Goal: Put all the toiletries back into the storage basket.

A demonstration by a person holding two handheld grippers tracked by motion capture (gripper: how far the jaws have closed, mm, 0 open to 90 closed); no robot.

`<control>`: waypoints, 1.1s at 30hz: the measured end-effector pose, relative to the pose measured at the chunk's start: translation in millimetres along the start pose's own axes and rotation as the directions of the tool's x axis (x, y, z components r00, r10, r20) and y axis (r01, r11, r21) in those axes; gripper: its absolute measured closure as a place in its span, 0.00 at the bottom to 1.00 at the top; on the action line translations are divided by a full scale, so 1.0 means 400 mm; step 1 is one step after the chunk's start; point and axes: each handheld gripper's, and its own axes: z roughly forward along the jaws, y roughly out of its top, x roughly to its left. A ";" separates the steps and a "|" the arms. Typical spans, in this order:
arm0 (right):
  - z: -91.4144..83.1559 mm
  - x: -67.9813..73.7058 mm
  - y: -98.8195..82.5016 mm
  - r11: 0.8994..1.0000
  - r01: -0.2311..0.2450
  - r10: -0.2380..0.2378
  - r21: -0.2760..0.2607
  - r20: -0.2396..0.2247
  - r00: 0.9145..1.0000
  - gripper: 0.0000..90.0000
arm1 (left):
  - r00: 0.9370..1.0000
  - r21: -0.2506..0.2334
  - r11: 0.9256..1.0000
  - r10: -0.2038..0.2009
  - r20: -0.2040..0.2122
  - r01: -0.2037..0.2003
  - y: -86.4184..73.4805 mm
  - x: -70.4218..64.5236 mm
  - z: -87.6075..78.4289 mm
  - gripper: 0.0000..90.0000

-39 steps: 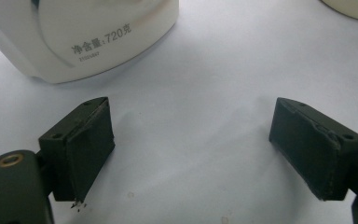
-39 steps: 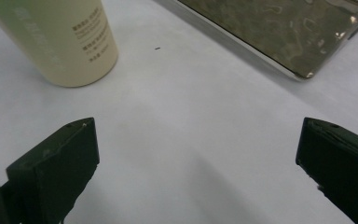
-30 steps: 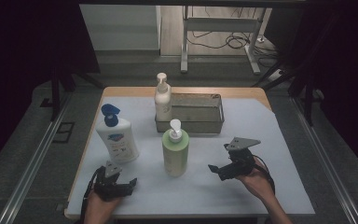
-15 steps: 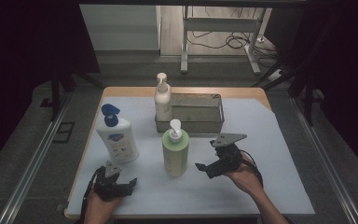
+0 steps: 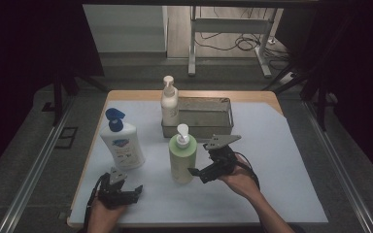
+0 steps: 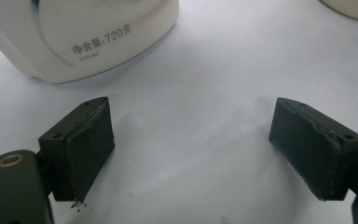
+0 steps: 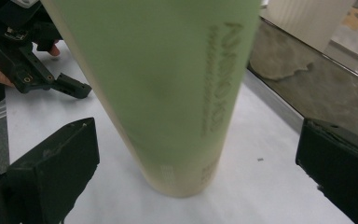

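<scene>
Green bottle [image 5: 182,160] stands upright at centre of the high view, on the white sheet [image 5: 281,160], just in front of the metal tray [image 5: 223,115]. Right gripper [image 5: 197,172] sits at its lower right side, jaws spread wide; in the right gripper view the bottle [image 7: 168,93] stands between them, closer to the left-hand one, neither touching yet. Judged step: lining up a grasp on the bottle body; the next move calls for pushing a little further in, centring, then closing low on the body without tipping it. Left gripper [image 5: 126,191] rests at lower left of the high view, near the white bottle [image 5: 122,143] with the blue cap, jaws wide open and holding nothing. A cream bottle [image 5: 169,102] stands at the tray's left end. The left gripper view gives the white bottle's base [image 6: 74,37] at upper left with printed weight text, unreadable from above. The right gripper view shows the left gripper [image 7: 74,88] at upper left.
</scene>
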 end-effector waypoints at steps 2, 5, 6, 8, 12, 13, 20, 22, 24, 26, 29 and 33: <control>0.008 0.004 0.006 1.000 0.009 -0.009 0.003 -0.004 1.000 0.00 | 1.000 0.000 1.000 0.000 0.000 0.000 0.000 0.000 0.000 0.15; 0.016 0.009 0.012 1.000 0.015 -0.015 0.004 -0.008 1.000 0.00 | 1.000 0.000 1.000 0.000 0.000 0.000 0.000 0.000 0.000 0.15; 0.024 0.015 0.019 1.000 0.028 -0.028 0.006 -0.011 1.000 0.00 | 1.000 0.000 1.000 0.000 0.000 0.000 0.000 0.000 0.000 0.15; 0.028 0.017 0.022 0.999 0.036 -0.036 0.007 -0.009 0.999 0.00 | 1.000 0.000 1.000 0.000 0.000 0.000 0.000 0.000 0.000 0.15; 0.046 0.028 0.036 0.998 0.058 -0.058 0.005 -0.018 0.998 0.00 | 1.000 0.000 1.000 0.000 0.000 0.000 0.000 0.000 0.000 0.15; 0.046 0.028 0.036 0.998 0.058 -0.058 0.005 -0.018 0.998 0.00 | 1.000 0.000 1.000 0.000 0.000 0.000 0.000 0.000 0.000 0.15; 0.074 0.034 0.050 0.998 0.069 -0.069 0.008 -0.017 0.997 0.00 | 1.000 0.003 1.000 0.004 0.000 -0.004 0.000 0.001 0.000 0.15; 0.077 0.034 0.052 0.998 0.068 -0.068 0.005 -0.018 0.998 0.00 | 1.000 0.001 1.000 0.001 0.000 -0.001 0.000 0.000 0.000 0.15; 0.085 0.036 0.054 0.997 0.071 -0.071 0.000 -0.017 0.997 0.00 | 1.000 0.000 1.000 0.000 0.000 0.000 0.000 0.000 0.000 0.15; 0.090 0.037 0.054 0.997 0.076 -0.076 -0.007 -0.022 0.997 0.01 | 1.000 0.001 1.000 0.000 0.000 0.000 0.000 0.000 0.000 0.15; 0.095 0.038 0.056 0.997 0.080 -0.080 -0.015 -0.023 0.997 0.03 | 1.000 0.000 1.000 0.000 0.000 0.000 0.000 0.000 0.000 0.15; 0.097 0.040 0.058 0.995 0.098 -0.098 -0.017 -0.011 0.995 0.09 | 1.000 0.001 1.000 0.001 0.000 -0.001 0.000 0.000 0.000 0.15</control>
